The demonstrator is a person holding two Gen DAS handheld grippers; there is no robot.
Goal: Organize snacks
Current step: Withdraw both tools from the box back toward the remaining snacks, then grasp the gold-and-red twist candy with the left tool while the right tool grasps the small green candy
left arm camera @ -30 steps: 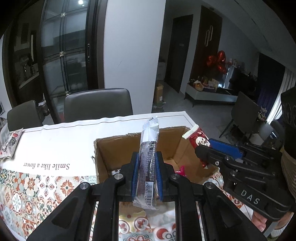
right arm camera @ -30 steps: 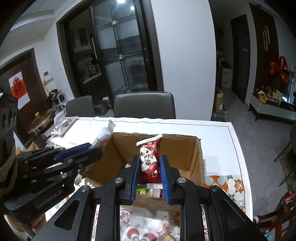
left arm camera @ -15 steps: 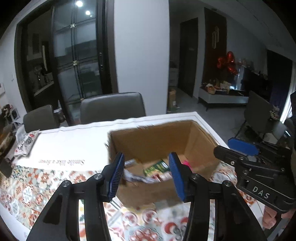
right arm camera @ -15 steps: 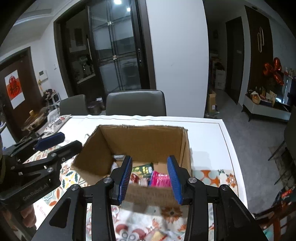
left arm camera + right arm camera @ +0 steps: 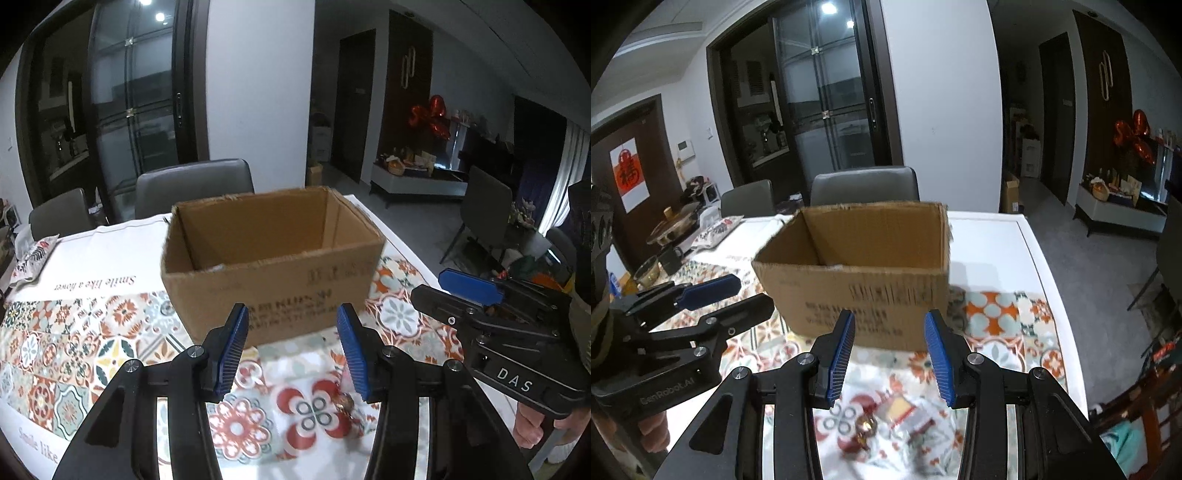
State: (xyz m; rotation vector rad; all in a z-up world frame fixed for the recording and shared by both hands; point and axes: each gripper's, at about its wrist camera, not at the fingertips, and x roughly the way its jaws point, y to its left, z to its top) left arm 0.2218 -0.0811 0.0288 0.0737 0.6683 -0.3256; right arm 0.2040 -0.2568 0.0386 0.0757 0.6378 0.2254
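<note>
Both sets of jaws stand parted with nothing between the pads. My left gripper [image 5: 291,350] shows a moderate gap between its blue pads [image 5: 232,350], empty, hanging over the patterned tablecloth [image 5: 66,354] just short of the cardboard box [image 5: 273,284]. My right gripper [image 5: 890,354] is parted too, a bit narrower, also empty, pointing at the same box [image 5: 857,291] from its near side.

Box sits open-topped on the table, upright, printed text on the near wall. From these low angles I can't see what lies inside it.

Snacks: a small gold-and-red wrapped candy [image 5: 345,400] lies on the cloth just beside the left gripper's right pad, blurred. In the right wrist view the same sort of candy [image 5: 866,424] and a clear wrapper with a yellow piece [image 5: 905,410] lie on the cloth below the right jaws, not touched. One more snack bag [image 5: 31,258] lies far left on the white part of the cloth, well apart from the box.

Grey chairs [image 5: 192,188] stand behind the table.
</note>
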